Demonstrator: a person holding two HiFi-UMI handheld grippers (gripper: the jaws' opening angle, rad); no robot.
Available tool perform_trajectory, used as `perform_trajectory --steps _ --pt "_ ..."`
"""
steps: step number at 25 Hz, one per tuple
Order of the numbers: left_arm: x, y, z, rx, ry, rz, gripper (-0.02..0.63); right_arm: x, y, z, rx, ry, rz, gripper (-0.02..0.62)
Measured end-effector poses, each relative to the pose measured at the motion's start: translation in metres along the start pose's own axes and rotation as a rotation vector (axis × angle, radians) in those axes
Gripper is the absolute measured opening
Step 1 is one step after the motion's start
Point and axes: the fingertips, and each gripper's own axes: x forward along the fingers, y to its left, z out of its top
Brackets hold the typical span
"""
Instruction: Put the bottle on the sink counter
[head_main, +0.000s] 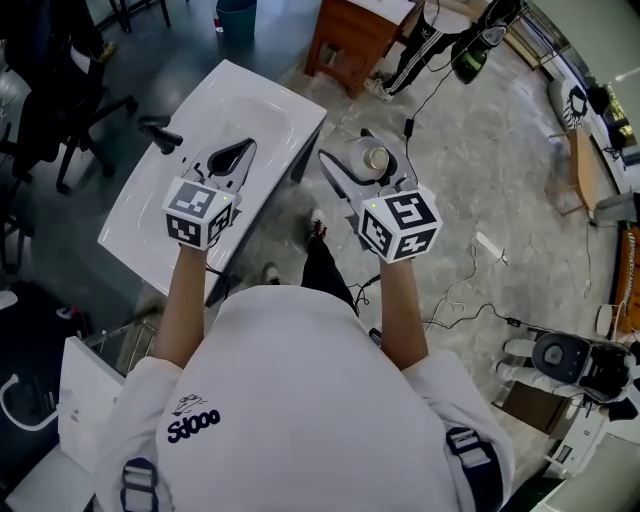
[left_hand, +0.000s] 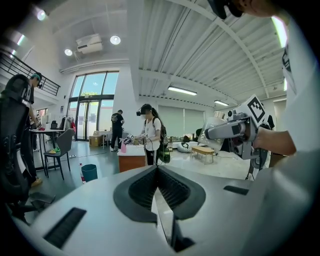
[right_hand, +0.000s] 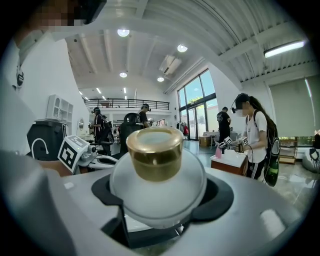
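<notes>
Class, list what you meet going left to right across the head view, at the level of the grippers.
Black office chair → faucet → left gripper, jaws together → right gripper, closed on the bottle.

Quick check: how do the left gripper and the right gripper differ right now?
The left gripper has its jaws shut and empty; the right gripper has them wide, clamped on the white bottle with a gold cap. In the head view the left gripper shows over the sink counter, the right gripper beside it, over the floor. Both carry a marker cube.
</notes>
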Motion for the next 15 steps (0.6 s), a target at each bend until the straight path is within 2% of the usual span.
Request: perform_trajectory --steps 8,15 --pt "0.023 0.021 0.004 -0.01 0.019 0.058 0.005 0.043 -0.024 -0.004 -0.038 0.018 0.062 0.353" --pt "0.044 0.054 -0.013 -0.076 0.053 0.103 0.005 0.097 -0.045 -0.022 -0.03 0.033 0.14 0.353"
